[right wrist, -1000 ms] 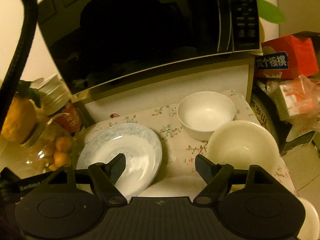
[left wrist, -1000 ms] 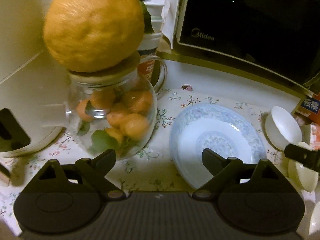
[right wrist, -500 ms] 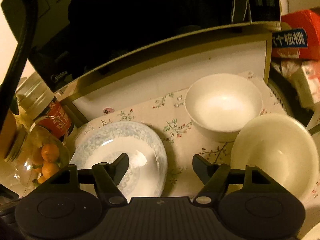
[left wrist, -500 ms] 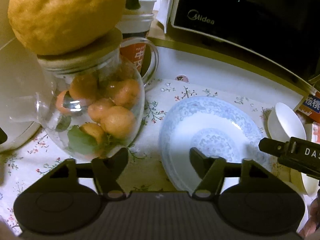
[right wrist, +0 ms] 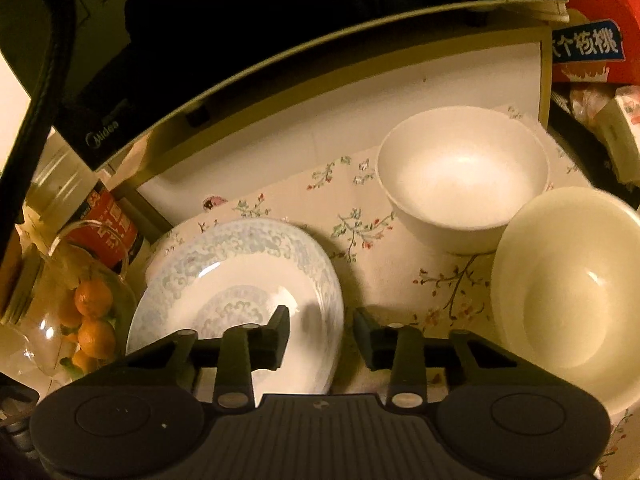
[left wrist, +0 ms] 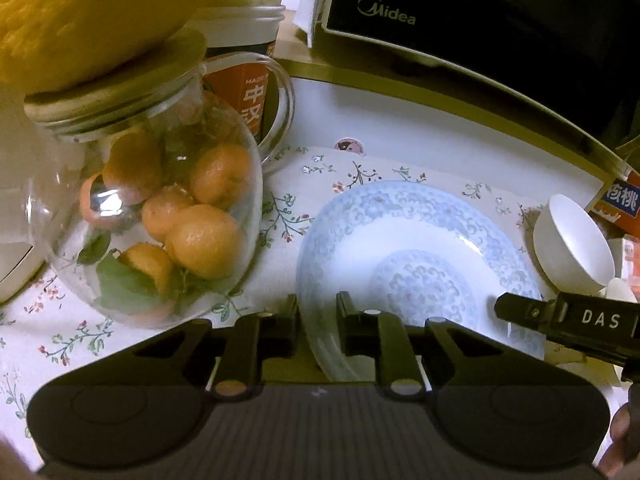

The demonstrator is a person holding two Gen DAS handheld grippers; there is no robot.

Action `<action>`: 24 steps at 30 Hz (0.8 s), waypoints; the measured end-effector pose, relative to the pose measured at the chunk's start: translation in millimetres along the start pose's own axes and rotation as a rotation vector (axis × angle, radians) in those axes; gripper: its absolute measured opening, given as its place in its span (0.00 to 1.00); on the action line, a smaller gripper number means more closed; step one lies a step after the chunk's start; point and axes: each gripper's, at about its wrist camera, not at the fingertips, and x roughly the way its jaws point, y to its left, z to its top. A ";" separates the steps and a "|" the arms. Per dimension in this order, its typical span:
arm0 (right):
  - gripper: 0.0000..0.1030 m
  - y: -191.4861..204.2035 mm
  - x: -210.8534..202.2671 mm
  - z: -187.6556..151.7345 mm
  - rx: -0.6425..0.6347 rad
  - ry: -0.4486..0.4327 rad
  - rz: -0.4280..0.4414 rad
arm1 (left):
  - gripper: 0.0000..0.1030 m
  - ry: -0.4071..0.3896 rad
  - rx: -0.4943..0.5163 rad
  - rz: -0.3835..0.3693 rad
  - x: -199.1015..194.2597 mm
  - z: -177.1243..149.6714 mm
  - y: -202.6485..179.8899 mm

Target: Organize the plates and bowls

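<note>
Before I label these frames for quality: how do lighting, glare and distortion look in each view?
Left wrist view: brighter, glare on the round glass jar of oranges, yellow fruit blurred. Right wrist view: dim amber cast, highlights in the blue-patterned plate and white bowl, shelf edge bowed by fisheye.

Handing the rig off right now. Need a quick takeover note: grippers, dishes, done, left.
Left gripper: jaws narrowed around the near left rim of the blue-patterned plate; I cannot confirm a firm pinch.
Right gripper: jaws straddle the plate's right rim with a visible gap, not clamped.
Plate lies on the floral cloth beside the glass jar of oranges.
White bowl and cream bowl sit side by side to the plate's right, unstacked.
Done: nothing organized yet.
Left: lift and place the plate, then sort both bowls.
</note>
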 end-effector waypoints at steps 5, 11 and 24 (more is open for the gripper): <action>0.19 1.6 3.4 -1.6 -0.007 0.011 -0.014 | 0.15 -0.016 0.021 0.010 1.5 -1.1 -1.9; 0.14 1.7 3.5 -3.9 -0.005 0.002 -0.027 | 0.12 -0.024 0.032 0.012 -1.7 -1.4 -0.6; 0.14 5.1 -10.4 -5.2 -0.006 -0.038 -0.041 | 0.10 -0.059 0.066 0.017 -20.8 0.7 -6.1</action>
